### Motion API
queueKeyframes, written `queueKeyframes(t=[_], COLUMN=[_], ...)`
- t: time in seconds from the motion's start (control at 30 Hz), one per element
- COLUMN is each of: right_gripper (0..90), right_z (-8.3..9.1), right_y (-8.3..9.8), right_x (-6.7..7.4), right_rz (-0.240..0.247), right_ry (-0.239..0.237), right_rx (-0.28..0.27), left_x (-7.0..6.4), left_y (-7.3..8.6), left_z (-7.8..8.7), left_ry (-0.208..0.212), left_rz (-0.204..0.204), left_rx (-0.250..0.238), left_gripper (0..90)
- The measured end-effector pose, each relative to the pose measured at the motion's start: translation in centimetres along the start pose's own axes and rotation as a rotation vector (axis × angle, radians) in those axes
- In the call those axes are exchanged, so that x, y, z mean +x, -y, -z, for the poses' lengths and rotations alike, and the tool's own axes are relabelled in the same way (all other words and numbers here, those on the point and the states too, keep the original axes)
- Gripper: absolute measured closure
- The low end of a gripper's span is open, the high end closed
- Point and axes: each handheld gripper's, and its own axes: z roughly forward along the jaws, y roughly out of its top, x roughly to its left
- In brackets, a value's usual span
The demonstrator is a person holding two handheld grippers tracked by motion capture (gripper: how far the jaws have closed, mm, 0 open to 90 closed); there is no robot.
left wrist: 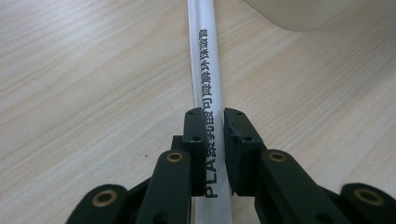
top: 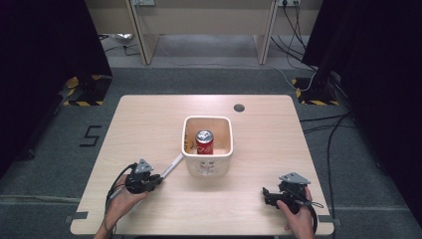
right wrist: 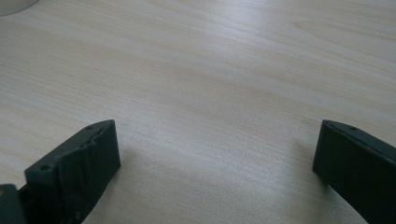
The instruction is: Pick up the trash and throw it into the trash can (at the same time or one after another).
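Your light wooden table [top: 149, 124] with rounded corners carries everything here, and a small dark round hole [top: 239, 107] sits near its far edge, right of the middle. At the middle of the surface stands the cream square plastic tub [top: 219, 160], and inside it a red drinks can [top: 204, 142] stands upright with its silver top showing.

Near the front right corner your right gripper [top: 268, 195] rests low over bare wood, its jaws spread wide with nothing between them; the right gripper view shows plain tabletop in the gap.

Toward the front left edge your left gripper [top: 160, 178] is clamped on the long white paper-wrapped straw [left wrist: 201, 60], which bears black print along its length. In the left gripper view both pads press against the wrapper's sides. The straw lies flat on the surface, running from your left gripper toward the tub's near left corner, its far end just beside the tub wall.
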Motion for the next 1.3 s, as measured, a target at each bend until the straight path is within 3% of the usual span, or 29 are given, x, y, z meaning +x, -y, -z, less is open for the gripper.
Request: queueKeyframes(t=[0.73,1.17,1.3], right_gripper=[0.7,0.6,0.6], right_z=[0.0,0.0,0.0], right_y=[0.0,0.0,0.0], right_x=[0.0,0.0,0.0], right_rz=[0.0,0.0,0.0], right_ry=[0.0,0.0,0.0], right_rx=[0.0,-0.001,0.0], left_x=[1.2,2.2,2.5], left_y=[-1.0,-3.4,-4.0], left_z=[1.9,5.1,6.0], left_ry=[0.002,-0.003,-0.021], left_rz=[0.038,0.033,0.018], left_rx=[-0.065,-0.15,-0.152], left_gripper=[79.2,79.1,79.1])
